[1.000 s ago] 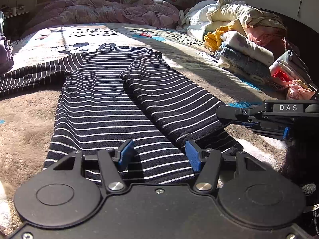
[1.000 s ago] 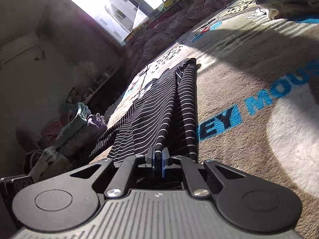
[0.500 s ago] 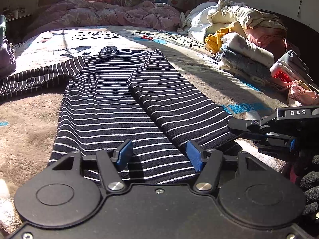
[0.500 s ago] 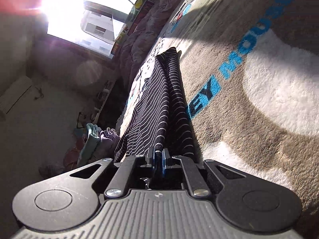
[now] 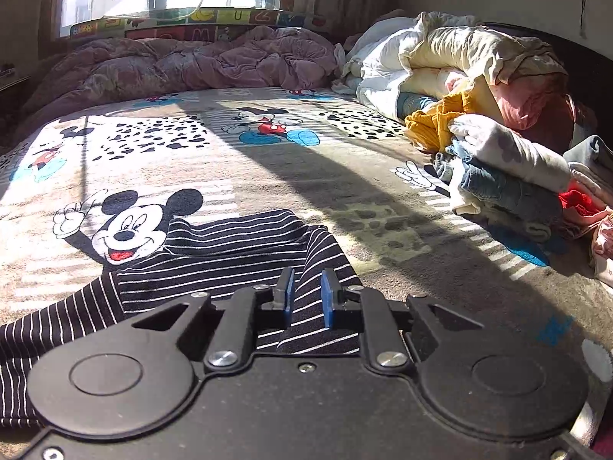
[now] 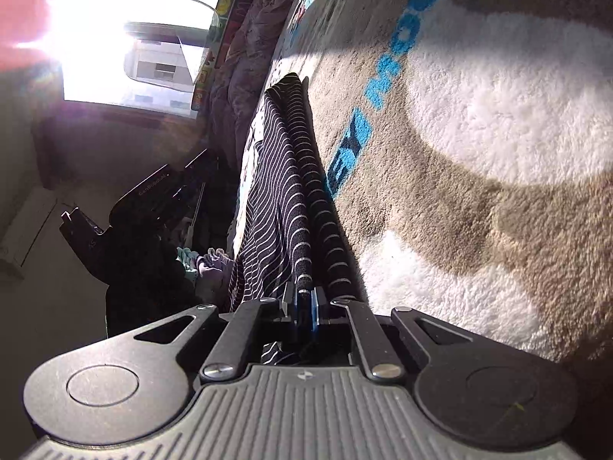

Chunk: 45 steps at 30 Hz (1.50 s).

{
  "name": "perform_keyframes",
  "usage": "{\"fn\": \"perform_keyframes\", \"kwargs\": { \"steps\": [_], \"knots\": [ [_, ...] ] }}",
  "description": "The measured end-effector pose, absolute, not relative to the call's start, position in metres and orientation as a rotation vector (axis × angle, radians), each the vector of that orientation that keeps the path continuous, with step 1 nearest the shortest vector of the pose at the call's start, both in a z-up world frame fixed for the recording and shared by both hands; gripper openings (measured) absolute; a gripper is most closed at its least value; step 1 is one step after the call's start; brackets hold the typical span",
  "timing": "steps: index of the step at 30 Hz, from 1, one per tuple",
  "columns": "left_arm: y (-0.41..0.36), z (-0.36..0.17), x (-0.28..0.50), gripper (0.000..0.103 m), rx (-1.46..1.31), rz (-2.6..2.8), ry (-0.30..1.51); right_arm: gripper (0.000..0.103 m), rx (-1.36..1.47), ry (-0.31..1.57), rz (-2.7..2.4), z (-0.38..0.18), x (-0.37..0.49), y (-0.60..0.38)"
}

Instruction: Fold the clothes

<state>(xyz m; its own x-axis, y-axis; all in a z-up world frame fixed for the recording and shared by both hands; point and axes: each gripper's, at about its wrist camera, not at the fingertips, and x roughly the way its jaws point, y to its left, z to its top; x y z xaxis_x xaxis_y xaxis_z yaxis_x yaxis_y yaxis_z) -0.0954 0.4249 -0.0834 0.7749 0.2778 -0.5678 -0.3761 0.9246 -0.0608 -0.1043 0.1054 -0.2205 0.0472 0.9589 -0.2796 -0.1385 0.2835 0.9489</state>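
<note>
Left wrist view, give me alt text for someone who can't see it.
The left gripper, its blue pads slightly apart, hovers over the shoulder of a black-and-white striped top spread on a cartoon-mouse blanket. A pile of folded and loose clothes lies on the right, a rumpled pink quilt under the sunlit window.

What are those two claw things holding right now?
The right gripper pinches the striped shirt by an edge fold. The left gripper's fingers straddle its folded sleeve, not yet closed.
</note>
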Motion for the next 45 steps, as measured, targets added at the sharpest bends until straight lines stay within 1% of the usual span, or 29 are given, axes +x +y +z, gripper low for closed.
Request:
{"fn": "perform_keyframes", "kwargs": {
  "steps": [2, 5, 9, 14, 24, 27, 29, 30, 32, 36, 38, 39, 40, 41, 43, 45],
  "knots": [
    [0.430, -0.092, -0.065, 0.007, -0.141, 0.334, 0.629, 0.009, 0.912, 1.216, 1.042, -0.221, -0.105, 0.106],
    [0.433, -0.110, -0.025, 0.006, -0.075, 0.303, 0.714, 0.009, 0.909, 1.229, 1.042, -0.222, -0.105, 0.108],
    [0.439, -0.137, -0.001, 0.005, -0.031, 0.295, 0.814, 0.009, 0.893, 1.246, 1.044, -0.223, -0.104, 0.112],
    [0.445, -0.140, 0.003, 0.005, -0.053, 0.282, 0.817, 0.008, 0.856, 1.251, 1.057, -0.223, -0.105, 0.116],
    [0.458, -0.145, 0.012, 0.005, -0.096, 0.254, 0.823, 0.008, 0.720, 1.180, 1.069, -0.210, -0.108, 0.126],
    [0.456, -0.133, 0.004, 0.005, -0.124, 0.265, 0.791, 0.007, 0.693, 1.169, 1.062, -0.209, -0.113, 0.127],
    [0.451, -0.121, -0.011, 0.018, -0.130, 0.262, 0.751, 0.007, 0.693, 1.156, 1.056, -0.207, -0.115, 0.124],
    [0.447, -0.113, -0.025, 0.021, -0.146, 0.267, 0.730, 0.007, 0.695, 1.148, 1.053, -0.206, -0.115, 0.123],
    [0.437, -0.101, -0.053, 0.030, -0.159, 0.263, 0.691, 0.008, 0.700, 1.134, 1.049, -0.204, -0.116, 0.119],
    [0.404, -0.091, -0.123, 0.036, -0.180, 0.274, 0.639, 0.008, 0.722, 1.147, 1.047, -0.207, -0.113, 0.111],
    [0.385, -0.093, -0.158, 0.042, -0.205, 0.270, 0.614, 0.009, 0.726, 1.166, 1.047, -0.210, -0.112, 0.111],
    [0.376, -0.095, -0.172, 0.045, -0.215, 0.272, 0.608, 0.012, 0.710, 1.148, 1.051, -0.206, -0.114, 0.109],
    [0.369, -0.098, -0.185, 0.049, -0.225, 0.274, 0.603, 0.013, 0.684, 1.118, 1.050, -0.199, -0.117, 0.106],
    [0.361, -0.102, -0.197, 0.049, -0.239, 0.287, 0.597, 0.015, 0.642, 1.066, 1.039, -0.189, -0.122, 0.101],
    [0.347, -0.112, -0.221, 0.049, -0.276, 0.312, 0.580, 0.016, 0.514, 0.933, 1.002, -0.167, -0.134, 0.091],
    [0.337, -0.120, -0.231, 0.047, -0.305, 0.308, 0.573, 0.016, 0.345, 0.759, 1.025, -0.149, -0.152, 0.094]
  ]
}}
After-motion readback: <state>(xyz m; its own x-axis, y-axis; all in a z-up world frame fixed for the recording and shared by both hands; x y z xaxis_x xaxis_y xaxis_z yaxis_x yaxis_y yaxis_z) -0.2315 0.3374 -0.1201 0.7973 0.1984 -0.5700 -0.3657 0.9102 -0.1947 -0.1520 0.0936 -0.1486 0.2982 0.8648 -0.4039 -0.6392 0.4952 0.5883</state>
